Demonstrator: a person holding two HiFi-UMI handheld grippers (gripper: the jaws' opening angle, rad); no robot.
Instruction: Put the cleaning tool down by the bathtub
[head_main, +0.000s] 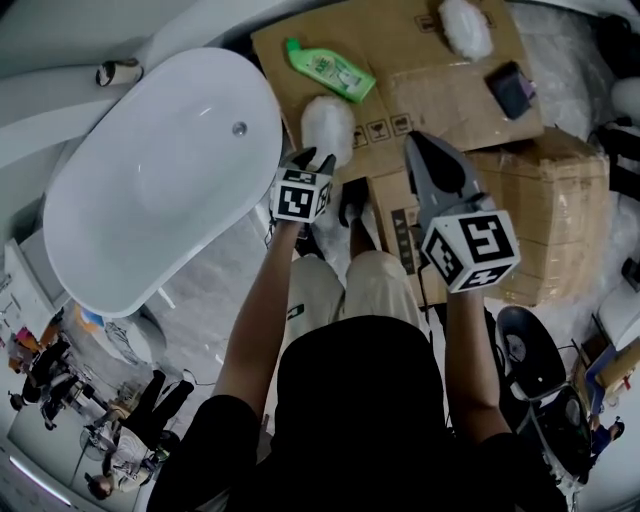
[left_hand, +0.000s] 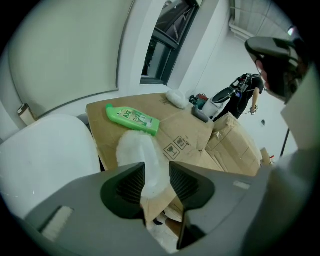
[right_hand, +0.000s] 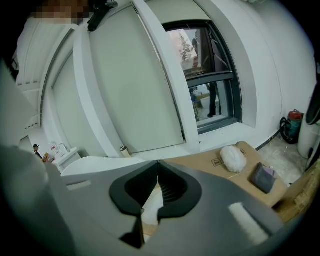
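Note:
The cleaning tool, a white fluffy duster (head_main: 328, 125), lies on flattened cardboard (head_main: 440, 95) just right of the white bathtub (head_main: 150, 180). My left gripper (head_main: 312, 158) is at its near end. In the left gripper view the jaws (left_hand: 157, 167) stand open, and the duster (left_hand: 142, 150) shows in the gap and beyond it; contact cannot be told. My right gripper (head_main: 415, 140) hovers over the cardboard to the right. Its jaws (right_hand: 158, 165) are shut with nothing between them.
A green bottle (head_main: 330, 68) lies on the cardboard beyond the duster. A second white duster (head_main: 465, 27) and a dark pouch (head_main: 510, 88) lie farther right. Stacked cardboard boxes (head_main: 545, 210) stand at the right, a black chair (head_main: 530, 355) below them. The person's legs are under the grippers.

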